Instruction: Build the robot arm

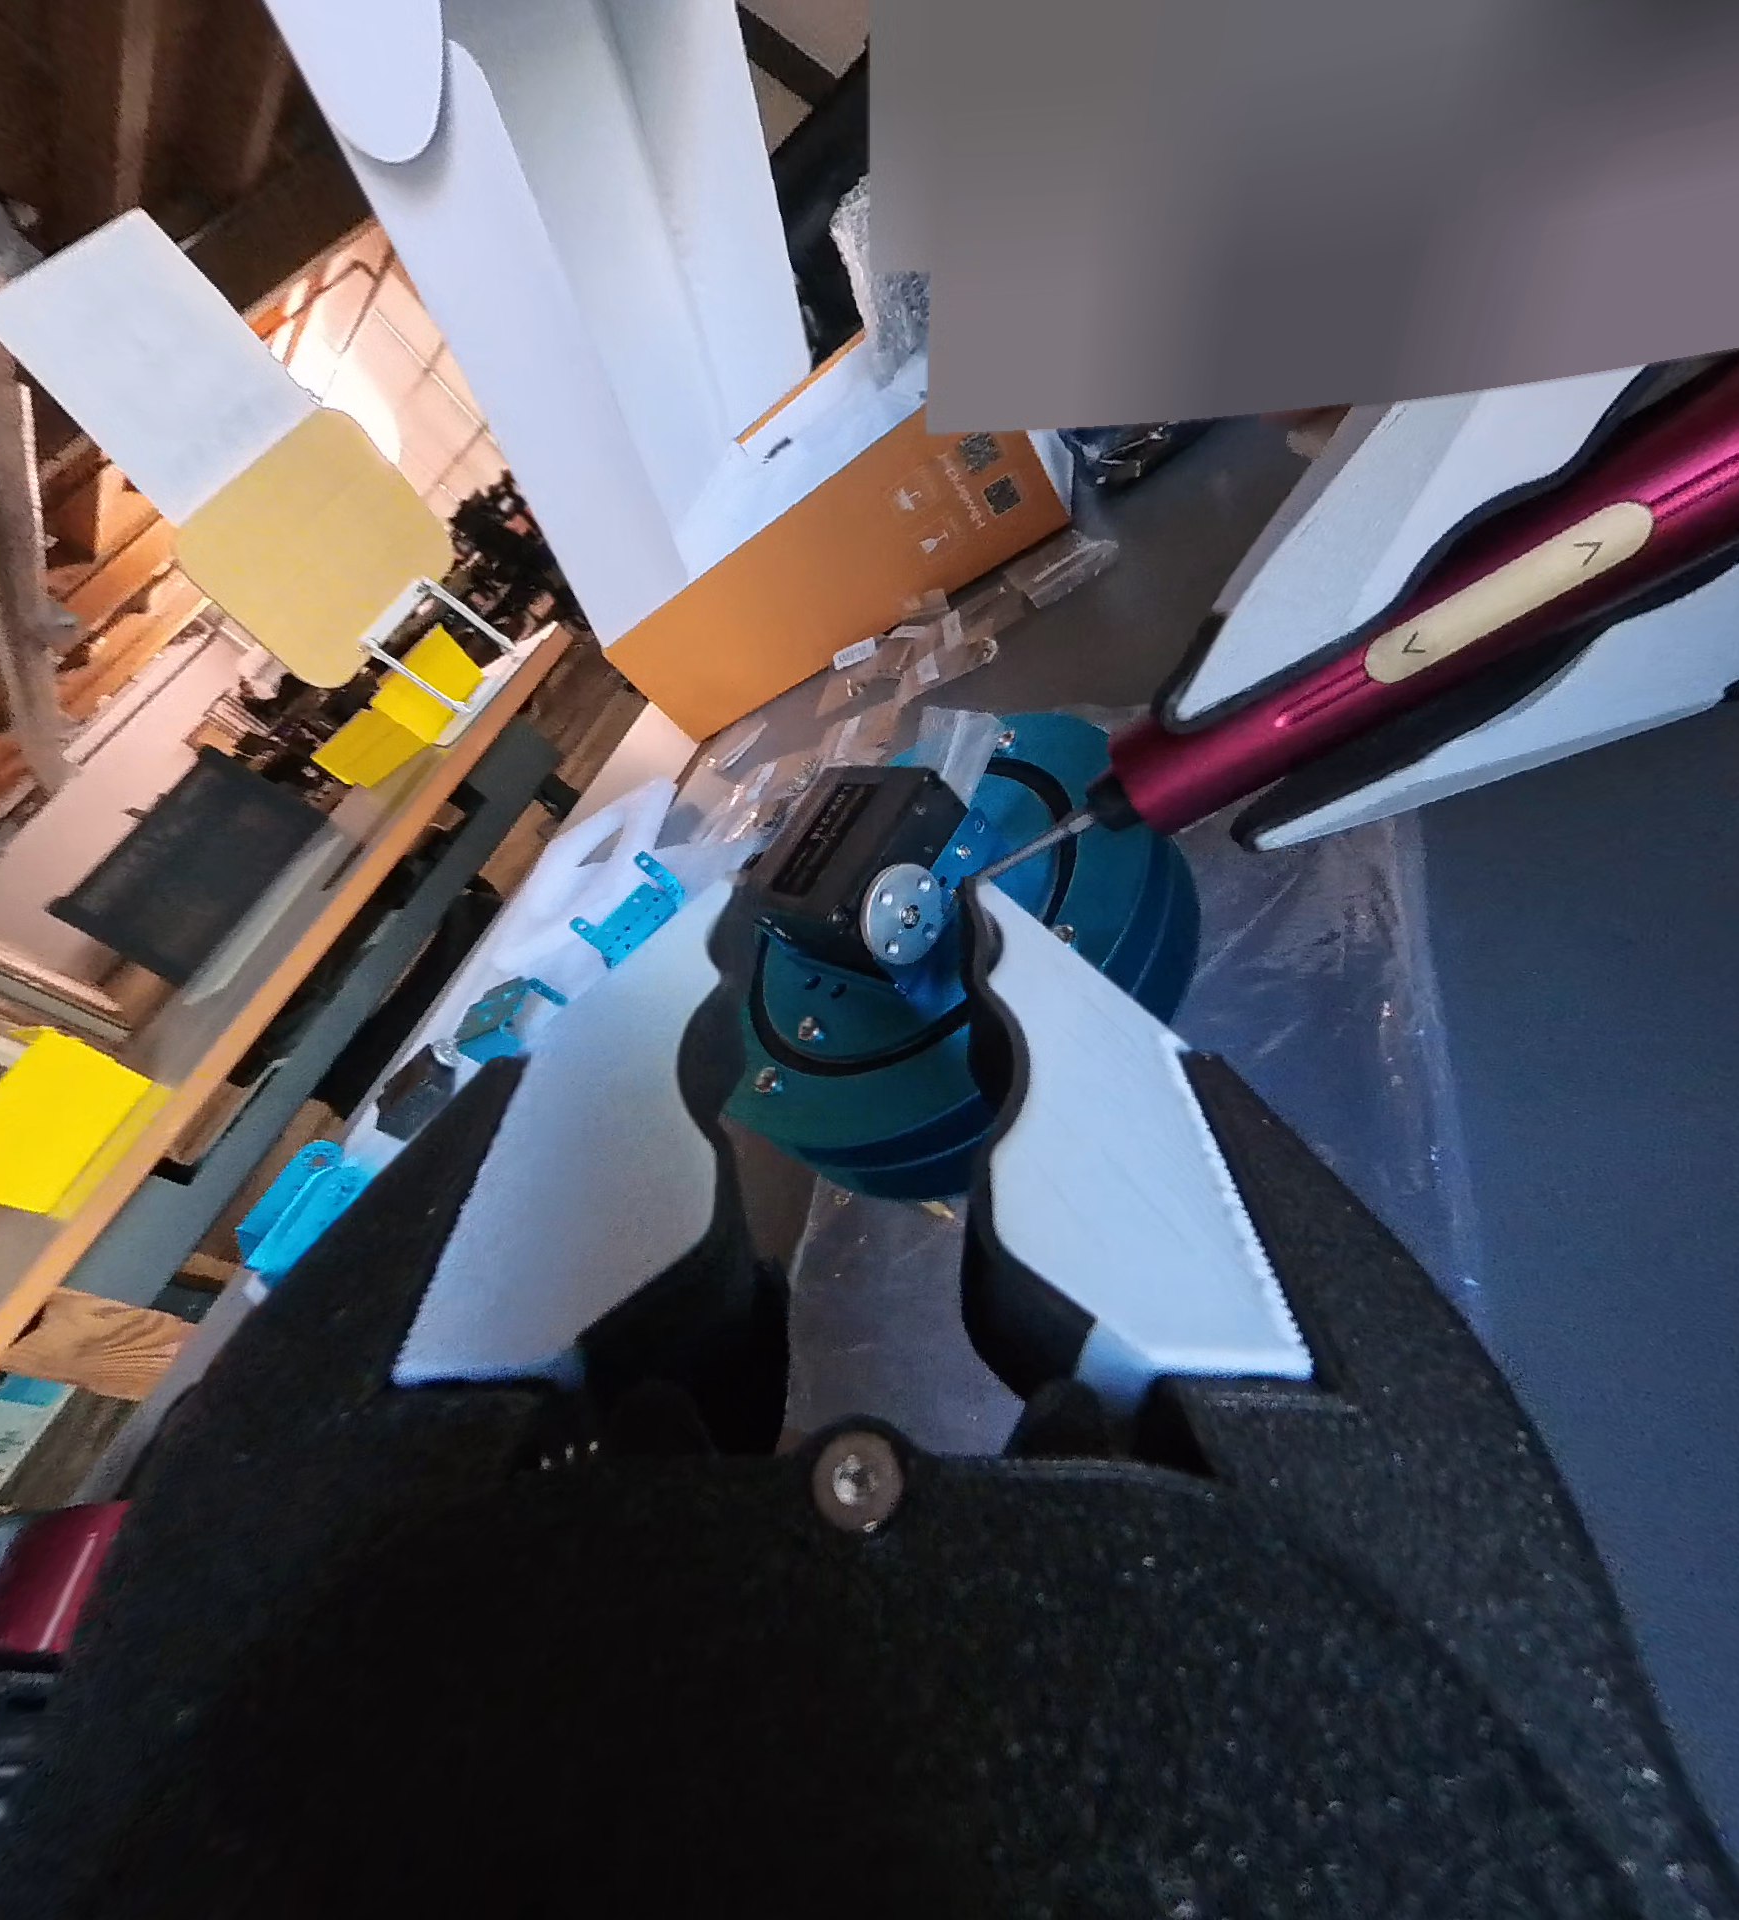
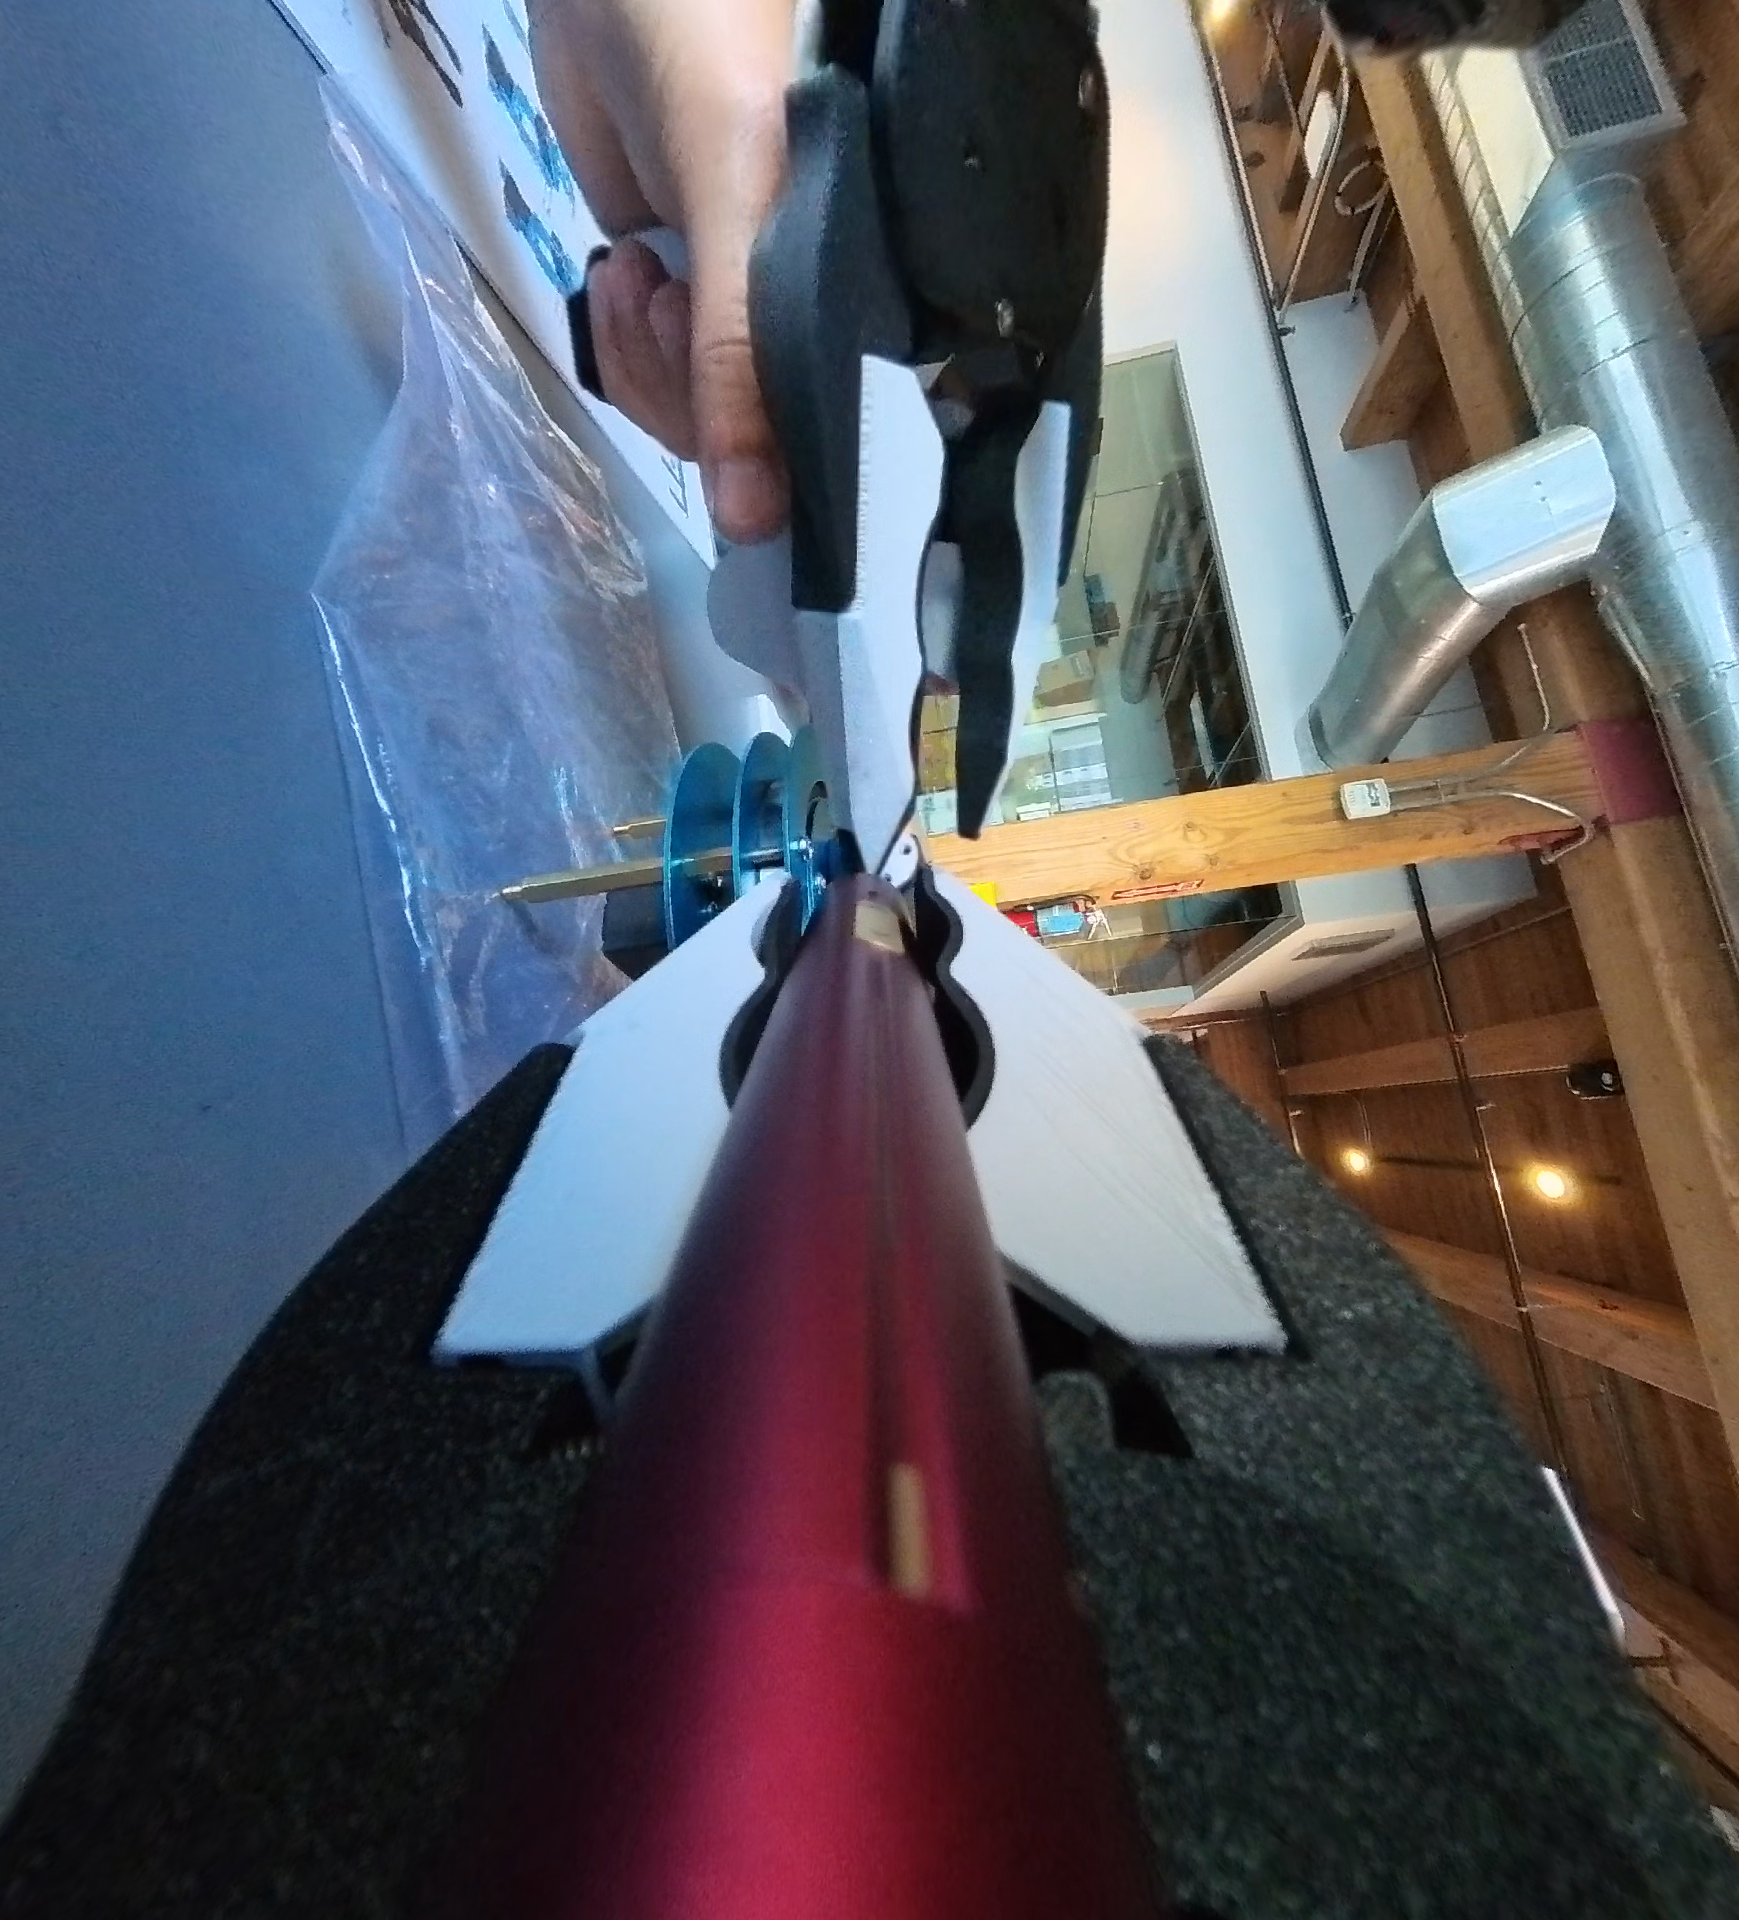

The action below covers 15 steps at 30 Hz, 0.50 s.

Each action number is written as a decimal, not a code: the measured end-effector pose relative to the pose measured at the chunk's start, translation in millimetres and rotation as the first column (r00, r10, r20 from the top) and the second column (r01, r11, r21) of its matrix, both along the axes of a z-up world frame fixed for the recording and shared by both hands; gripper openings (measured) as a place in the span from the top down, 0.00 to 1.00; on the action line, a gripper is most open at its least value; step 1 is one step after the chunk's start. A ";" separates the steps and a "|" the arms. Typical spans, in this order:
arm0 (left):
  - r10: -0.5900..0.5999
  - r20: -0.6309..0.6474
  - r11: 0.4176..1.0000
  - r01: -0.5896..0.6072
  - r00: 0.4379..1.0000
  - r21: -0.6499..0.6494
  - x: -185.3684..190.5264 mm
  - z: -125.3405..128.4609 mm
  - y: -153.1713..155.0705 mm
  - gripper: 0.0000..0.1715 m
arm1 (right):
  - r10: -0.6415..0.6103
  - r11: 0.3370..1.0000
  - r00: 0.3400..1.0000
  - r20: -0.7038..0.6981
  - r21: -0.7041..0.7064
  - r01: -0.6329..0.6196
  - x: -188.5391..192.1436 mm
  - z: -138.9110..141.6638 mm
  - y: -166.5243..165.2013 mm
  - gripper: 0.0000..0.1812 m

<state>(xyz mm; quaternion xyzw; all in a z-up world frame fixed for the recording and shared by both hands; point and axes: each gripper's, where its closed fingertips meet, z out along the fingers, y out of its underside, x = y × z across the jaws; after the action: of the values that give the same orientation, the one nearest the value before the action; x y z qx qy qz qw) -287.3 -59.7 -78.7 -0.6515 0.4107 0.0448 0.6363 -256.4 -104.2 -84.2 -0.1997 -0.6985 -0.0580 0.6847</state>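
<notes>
A black servo motor with a silver round horn sits in a blue bracket on a round blue stacked base. My left gripper is shut on the servo from both sides. My right gripper is shut on a red electric screwdriver; its thin bit touches the blue bracket beside the horn. In the right wrist view the screwdriver runs forward between my right gripper's fingers. The left gripper, held by a hand, comes in from above onto the blue base.
A clear plastic sheet lies under the base on a grey mat. Loose blue brackets, white foam and small plastic bags lie beyond it. An orange cardboard box stands farther back. Tip to tip, the grippers are about 6 cm apart.
</notes>
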 end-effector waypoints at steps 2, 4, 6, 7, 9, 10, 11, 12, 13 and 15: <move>0.017 -0.010 1.000 -0.017 1.000 0.012 -1.6 0.5 1.7 0.78 | -0.001 1.000 1.000 -0.001 0.000 0.001 0.0 0.2 0.1 0.88; 0.021 -0.024 1.000 -0.021 0.999 0.014 -2.9 -1.3 2.5 0.78 | -0.002 1.000 1.000 0.001 -0.001 0.002 -0.1 0.0 0.3 0.88; 0.023 -0.031 1.000 -0.023 0.999 0.014 -3.1 -2.7 3.0 0.78 | -0.001 1.000 1.000 0.000 -0.001 0.001 -0.2 0.0 0.2 0.88; 0.024 -0.036 1.000 -0.024 0.999 0.014 -3.1 -3.5 3.3 0.78 | -0.001 1.000 1.000 0.000 -0.002 0.001 -0.3 0.0 0.1 0.88; 0.029 -0.054 0.999 -0.028 0.998 0.018 -3.2 -5.8 3.9 0.78 | -0.004 1.000 1.000 0.002 -0.001 0.004 -0.3 -0.3 0.6 0.88; 0.033 -0.066 0.999 -0.032 0.997 0.023 -3.4 -7.0 4.3 0.78 | 0.000 1.000 1.000 0.004 -0.004 0.000 -0.4 -0.9 0.2 0.88; 0.039 -0.075 0.999 -0.037 0.996 0.031 -3.7 -7.6 4.9 0.79 | 0.002 1.000 1.000 0.006 -0.004 -0.002 -0.4 -1.3 -0.3 0.88; 0.045 -0.081 0.998 -0.042 0.996 0.037 -3.9 -7.8 5.6 0.79 | 0.001 1.000 1.000 0.006 -0.001 -0.001 -0.3 -1.3 -0.6 0.88; 0.047 -0.082 0.998 -0.044 0.996 0.039 -3.7 -7.8 5.7 0.79 | 0.002 1.000 1.000 0.007 0.000 -0.002 -0.3 -1.3 -1.0 0.88; 0.047 -0.082 0.998 -0.044 0.996 0.042 -3.4 -7.7 5.6 0.79 | 0.005 1.000 1.000 0.007 0.000 -0.005 -0.5 -1.4 -2.0 0.88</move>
<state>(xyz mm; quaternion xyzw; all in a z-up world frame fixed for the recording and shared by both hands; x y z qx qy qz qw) -290.8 -54.1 -86.4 -0.6453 0.4207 0.0946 0.6306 -256.8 -106.2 -85.6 -0.1977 -0.7013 -0.0568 0.6826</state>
